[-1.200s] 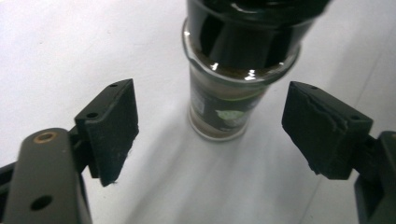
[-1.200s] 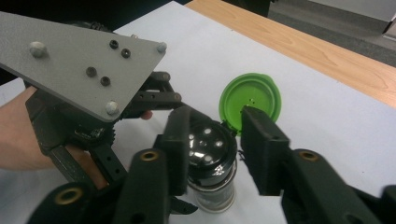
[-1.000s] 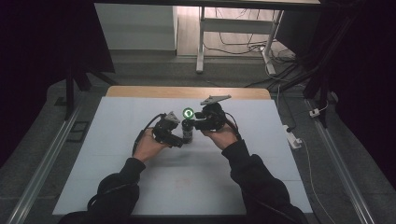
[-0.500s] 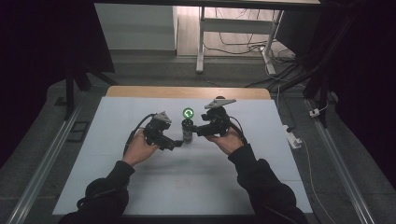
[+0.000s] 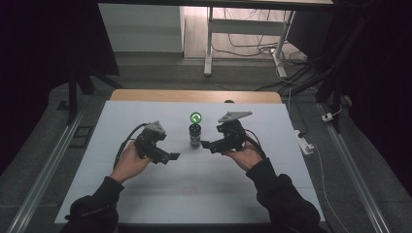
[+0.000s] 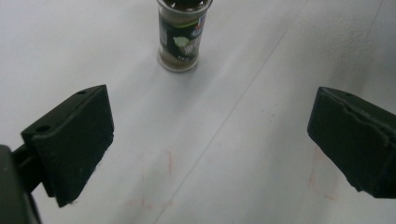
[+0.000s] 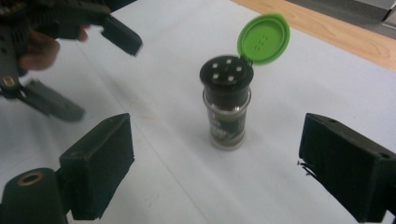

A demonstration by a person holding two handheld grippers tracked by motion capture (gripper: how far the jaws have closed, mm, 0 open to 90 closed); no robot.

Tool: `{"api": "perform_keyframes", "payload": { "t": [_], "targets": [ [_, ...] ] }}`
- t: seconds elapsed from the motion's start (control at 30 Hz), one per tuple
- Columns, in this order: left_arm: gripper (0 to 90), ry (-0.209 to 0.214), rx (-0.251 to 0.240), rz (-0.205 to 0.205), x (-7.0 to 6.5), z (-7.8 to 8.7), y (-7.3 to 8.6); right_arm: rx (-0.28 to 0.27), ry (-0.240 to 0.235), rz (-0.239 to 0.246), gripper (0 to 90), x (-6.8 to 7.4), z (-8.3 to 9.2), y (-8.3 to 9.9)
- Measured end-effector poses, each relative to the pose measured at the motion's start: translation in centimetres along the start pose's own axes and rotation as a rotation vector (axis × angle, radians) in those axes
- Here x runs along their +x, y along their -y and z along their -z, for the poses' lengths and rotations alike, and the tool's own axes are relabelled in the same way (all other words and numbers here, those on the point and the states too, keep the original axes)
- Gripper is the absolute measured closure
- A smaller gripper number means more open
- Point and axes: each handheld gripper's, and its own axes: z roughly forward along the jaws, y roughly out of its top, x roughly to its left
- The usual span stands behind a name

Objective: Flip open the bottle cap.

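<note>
A wide white table top (image 5: 194,189) with a bare wooden strip along its far edge fills the middle of the high view, standing on a grey floor with metal rails at either side. On it, near the middle and a little toward the far edge, stands one small upright glass spice jar (image 5: 195,135) with dark contents and a printed label; its round green flip lid (image 5: 196,117) is swung open and stands up behind a black shaker top with several holes.

The person's two dark-sleeved forearms come in from the near edge. The left hand (image 5: 128,163) holds the left gripper (image 5: 174,157) to the left of the jar and slightly nearer the person, its black jaws spread wide with nothing between them; in the left gripper view bare table lies in the gap and the jar stands beyond them, apart from both. The right hand (image 5: 245,158) holds the right gripper (image 5: 206,144), topped by a grey three-cornered plate, just right of the jar. Its jaws also stand wide apart and grip nothing; in the right gripper view the jar sits between and beyond them, seemingly clear of both, though that is hard to judge.

Faint reddish marks (image 6: 169,161) show on the table surface near the left gripper.
</note>
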Motion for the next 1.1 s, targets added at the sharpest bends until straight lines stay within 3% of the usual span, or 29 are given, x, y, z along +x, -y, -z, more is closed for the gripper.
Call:
{"api": "perform_keyframes", "payload": {
  "t": [0.17, 0.3, 0.63, 0.93, 1.03, 1.1],
  "targets": [
    [1.6, -0.014, -0.029, 0.03, -0.2, 1.8, 1.0, 0.008, -0.007, -0.007, 7.6, 0.2, 1.0, 1.2],
    [1.7, 0.004, -0.049, 0.064, -0.5, 3.2, 1.8, 0.007, -0.01, -0.015, 6.7, 0.3, 1.9, 2.1],
    [1.9, 0.003, -0.039, 0.077, -1.7, 5.1, 4.1, 0.005, -0.006, -0.009, 3.7, 1.0, 4.6, 4.2],
    [2.2, -0.028, -0.05, 0.129, -1.9, 7.5, 7.1, -0.004, 0.023, -0.018, 2.0, 1.2, 7.5, 6.5],
    [2.0, -0.076, -0.025, 0.118, -2.4, 8.6, 8.5, -0.005, 0.037, -0.027, 1.3, 1.2, 8.4, 7.3],
    [2.0, -0.09, -0.044, 0.142, -2.7, 9.7, 9.8, -0.003, 0.045, -0.037, 0.8, 1.1, 8.9, 8.0]
  ]
}}
